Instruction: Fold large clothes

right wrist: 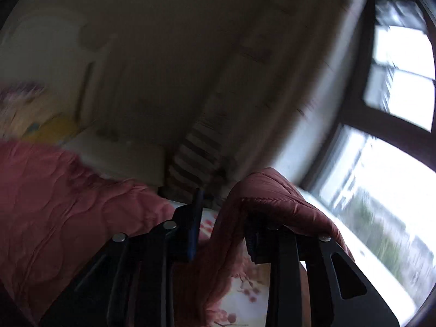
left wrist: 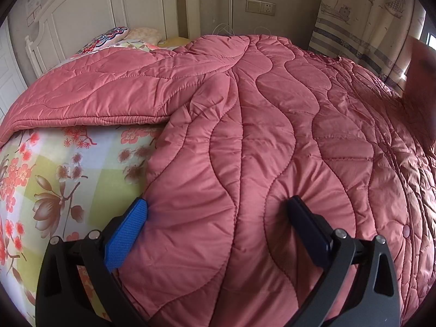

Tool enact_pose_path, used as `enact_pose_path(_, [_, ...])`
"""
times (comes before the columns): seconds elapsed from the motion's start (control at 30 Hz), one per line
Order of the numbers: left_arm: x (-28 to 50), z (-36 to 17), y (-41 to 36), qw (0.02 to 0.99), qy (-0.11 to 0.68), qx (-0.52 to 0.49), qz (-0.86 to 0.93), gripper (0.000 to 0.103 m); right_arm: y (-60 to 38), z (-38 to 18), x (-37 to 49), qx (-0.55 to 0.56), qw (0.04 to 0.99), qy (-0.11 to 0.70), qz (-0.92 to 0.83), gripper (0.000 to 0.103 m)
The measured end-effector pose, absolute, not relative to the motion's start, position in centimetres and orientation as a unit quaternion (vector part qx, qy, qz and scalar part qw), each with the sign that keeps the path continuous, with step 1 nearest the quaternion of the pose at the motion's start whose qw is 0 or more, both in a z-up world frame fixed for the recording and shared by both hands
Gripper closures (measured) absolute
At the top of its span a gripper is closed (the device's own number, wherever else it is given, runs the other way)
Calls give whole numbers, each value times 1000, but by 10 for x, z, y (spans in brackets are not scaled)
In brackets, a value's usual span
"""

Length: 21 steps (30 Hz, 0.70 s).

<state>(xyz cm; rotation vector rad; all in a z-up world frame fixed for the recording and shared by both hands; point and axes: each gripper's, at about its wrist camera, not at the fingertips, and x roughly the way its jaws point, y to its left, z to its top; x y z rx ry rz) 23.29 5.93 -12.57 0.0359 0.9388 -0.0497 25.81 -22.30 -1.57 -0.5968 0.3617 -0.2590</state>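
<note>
Across the bed (left wrist: pixel 68 169), the quilted pink coat (left wrist: pixel 272 136) is lying spread, its length running away toward the headboard; the left gripper (left wrist: pixel 218 207), apart, is pressing its near edge, while the right gripper (right wrist: pixel 223 204) is clamping a lifted fold.

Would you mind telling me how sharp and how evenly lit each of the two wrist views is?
Left wrist view: sharp and evenly daylit, with fisheye bulging of the pink quilt and dark corners. Right wrist view: heavily motion-smeared and dim, the window blown out to white glare; only the right gripper and the quilt edge draped over one of its fingers stay fairly crisp.
</note>
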Motion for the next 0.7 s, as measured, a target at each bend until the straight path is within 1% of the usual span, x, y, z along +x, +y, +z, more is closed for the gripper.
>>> enact_pose_path(0.03, [233,-126,59,891,452,17,-24,2,-198,-33,259,-331,918,195,-94,38])
enact_pose_path(0.07, [233,-126,60,891,452,17,-24,2,-171,-59,262,-384,894,223,-58,28])
enact_pose_path(0.1, [233,-126,59,891,452,17,-24,2,-151,-87,263,-431,868,241,-44,22])
enact_pose_path(0.13, [233,-126,60,892,452,17,-24,2,-139,-107,262,-461,850,249,-46,22])
enact_pose_path(0.17, [232,-126,60,891,452,17,-24,2,-135,-117,261,-469,845,253,-47,22])
enact_pose_path(0.2, [232,-126,60,892,452,16,-24,2,-139,-116,258,-441,859,258,-45,30])
enact_pose_path(0.27, [232,-125,60,891,452,16,-24,2,-154,-108,258,-399,873,274,-54,26])
enact_pose_path(0.3, [232,-126,60,891,452,16,-24,2,-165,-103,256,-380,880,278,-62,22])
enact_pose_path(0.4, [233,-125,60,892,452,15,-25,2,-195,-90,245,-317,901,289,-70,22])
enact_pose_path(0.57, [231,-125,60,892,450,15,-25,2,-274,-65,222,-121,946,289,-85,22])
enact_pose_path(0.63, [230,-123,60,893,448,11,-30,2,-311,-66,215,-35,950,299,-84,22])
enact_pose_path(0.7, [228,-119,58,894,445,10,-37,2,-338,-72,223,16,946,311,-92,22])
